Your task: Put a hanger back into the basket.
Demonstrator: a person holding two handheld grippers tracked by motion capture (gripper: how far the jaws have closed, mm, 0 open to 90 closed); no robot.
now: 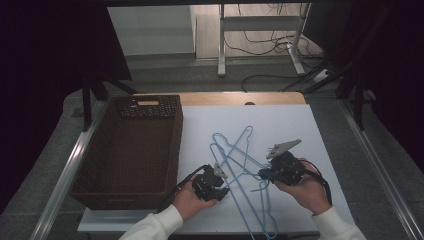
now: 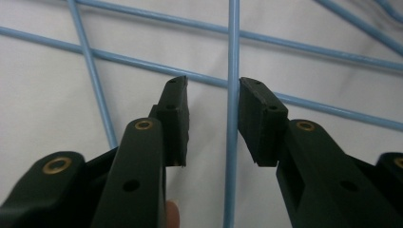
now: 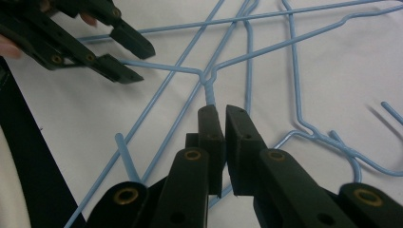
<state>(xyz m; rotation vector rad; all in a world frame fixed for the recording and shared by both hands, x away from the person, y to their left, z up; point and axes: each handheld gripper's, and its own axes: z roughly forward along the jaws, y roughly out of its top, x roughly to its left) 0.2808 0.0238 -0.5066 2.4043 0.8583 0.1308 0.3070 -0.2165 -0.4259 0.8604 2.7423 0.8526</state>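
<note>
A dim room with dark curtains at the sides and cables on the floor beyond; in front of me a white surface (image 1: 280, 125) carries a brown wicker basket (image 1: 131, 150) on the left and a tangle of blue wire hangers (image 1: 240, 165) to its right, overlapping one another at odd angles, with hooks toward the near edge. The person's hands come in from the near side, each working a claw. The left claw (image 1: 214, 183) sits just beside the basket's near right corner, at the left edge of the tangle; in the left gripper view its jaws stand apart, and one wire (image 2: 232, 118) runs straight up the gap between them, along the jaws' own length, close against the right-hand pad and clear of the left. Other wires cross behind it on slants. The right claw (image 1: 267, 173) is at the tangle's right side; in the right gripper view its jaws are drawn nearly together on the twisted neck (image 3: 209, 92) of one hanger, which lies dead ahead, pointing away in line with the jaws, its shoulders spreading left and right beyond. Whether the pads truly pinch that neck I cannot tell, since a thin gap shows between them. That view also shows the left claw (image 3: 124, 54) farther off, open, reaching toward the same hanger's shoulder wire. The right hand looks nearer to a sure hold; to my eye the left need only close on the wire it straddles.
</note>
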